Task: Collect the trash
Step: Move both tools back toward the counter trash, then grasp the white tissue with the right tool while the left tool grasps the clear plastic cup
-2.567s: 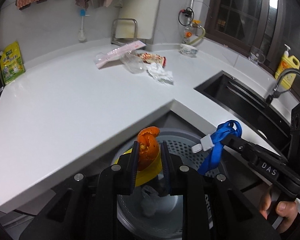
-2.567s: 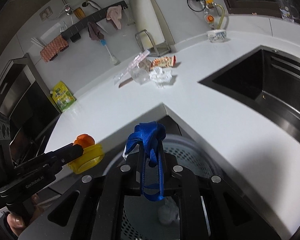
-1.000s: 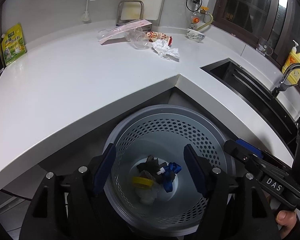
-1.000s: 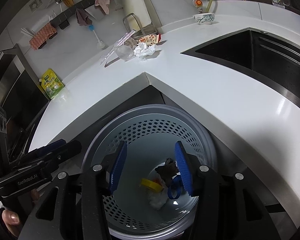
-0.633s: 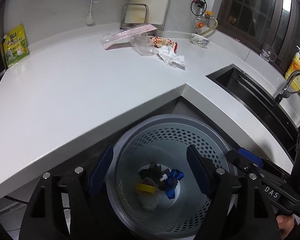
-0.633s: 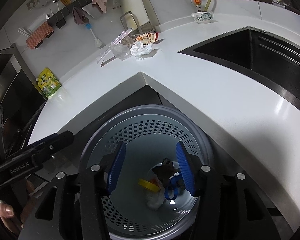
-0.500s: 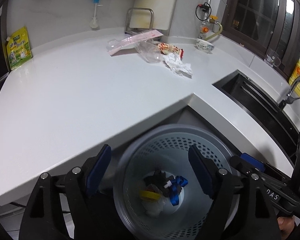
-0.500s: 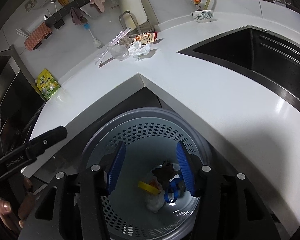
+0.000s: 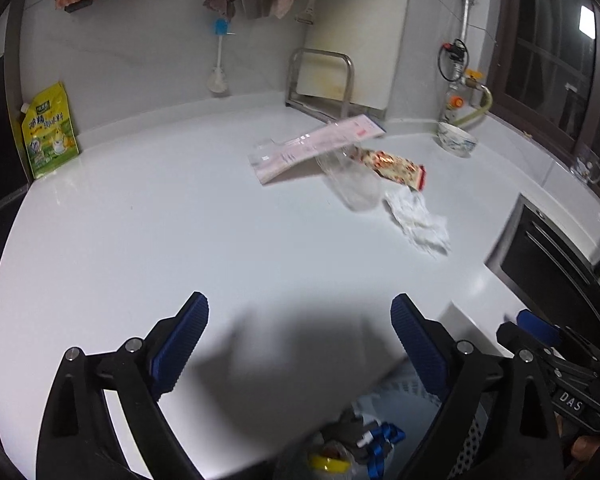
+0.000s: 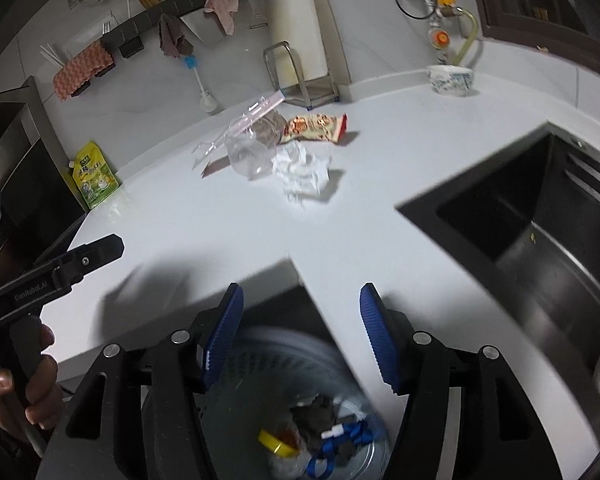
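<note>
Lifting both hand-held grippers, left & right, jaws apart w/ nothing held, off bin after drop, toward table trash: tissue, cup.

Cool, fairly dim indoor light fell from above onto the glossy white desk, which showed soft sheen rather than hard glare. A broad, blurred grey shadow lay at 6 o'clock in the left wrist view, between the open blue-padded left tongs. Motion blur smeared the crumpled white paper and the perforated grey round bin below the right tongs. Fisheye bending curved the desk edges, and black vignette filled every corner.
</note>
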`<state>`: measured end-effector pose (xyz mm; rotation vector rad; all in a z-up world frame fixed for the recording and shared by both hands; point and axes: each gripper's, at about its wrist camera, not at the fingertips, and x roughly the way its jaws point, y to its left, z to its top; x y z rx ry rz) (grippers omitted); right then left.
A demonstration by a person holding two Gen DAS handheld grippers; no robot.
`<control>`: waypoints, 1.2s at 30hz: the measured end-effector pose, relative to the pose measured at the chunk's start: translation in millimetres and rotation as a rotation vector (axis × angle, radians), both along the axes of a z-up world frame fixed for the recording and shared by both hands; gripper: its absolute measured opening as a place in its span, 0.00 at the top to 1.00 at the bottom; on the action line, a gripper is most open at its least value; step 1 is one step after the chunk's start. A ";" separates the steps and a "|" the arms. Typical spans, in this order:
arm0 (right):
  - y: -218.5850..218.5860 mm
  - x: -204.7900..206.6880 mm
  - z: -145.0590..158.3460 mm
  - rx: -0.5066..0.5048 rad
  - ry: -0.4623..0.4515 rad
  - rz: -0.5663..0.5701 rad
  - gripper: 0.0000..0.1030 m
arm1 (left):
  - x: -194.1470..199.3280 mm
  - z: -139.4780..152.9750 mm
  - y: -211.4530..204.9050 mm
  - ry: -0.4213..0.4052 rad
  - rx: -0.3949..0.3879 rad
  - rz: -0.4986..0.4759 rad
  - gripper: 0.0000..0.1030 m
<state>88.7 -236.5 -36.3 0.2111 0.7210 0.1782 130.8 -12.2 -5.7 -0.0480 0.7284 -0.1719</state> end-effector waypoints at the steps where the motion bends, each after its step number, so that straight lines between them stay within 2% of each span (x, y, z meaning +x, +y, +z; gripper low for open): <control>1: 0.8 6.9 2.1 -0.011 -0.004 0.007 0.39 | 7.5 1.3 0.3 0.000 0.000 0.006 0.11; 4: 2.6 36.5 7.9 -0.048 -0.014 0.028 0.37 | 35.3 2.8 -2.9 0.001 0.003 0.022 0.09; 8: 0.4 76.1 5.0 -0.034 0.010 0.040 0.36 | 64.6 0.9 -11.3 0.012 0.016 0.026 0.09; 18: 20.2 149.7 -2.7 -0.126 0.072 0.090 0.36 | 107.7 -4.5 -21.4 0.035 0.032 0.039 0.09; 22: 17.3 173.4 -11.5 -0.104 0.138 0.115 0.36 | 118.8 -5.9 -26.0 0.044 0.047 0.051 0.09; 24: 13.3 178.3 -12.6 -0.069 0.143 0.125 0.41 | 123.0 -6.4 -28.8 0.047 0.051 0.057 0.09; 26: 10.5 179.9 -13.5 -0.054 0.146 0.136 0.58 | 127.8 -7.2 -33.1 0.052 0.050 0.061 0.09; 27: 8.4 180.1 -13.8 -0.040 0.145 0.139 0.60 | 130.1 -7.7 -36.1 0.055 0.050 0.062 0.09; 29: 7.3 181.2 -15.4 -0.031 0.151 0.148 0.75 | 135.2 -8.6 -42.2 0.060 0.049 0.065 0.09; 32: -0.2 181.7 -16.1 0.009 0.145 0.150 0.81 | 143.2 -9.6 -50.4 0.072 0.038 0.075 0.09; 36: -20.8 183.9 -17.0 0.078 0.146 0.110 0.82 | 149.5 -10.8 -61.1 0.093 0.009 0.083 0.09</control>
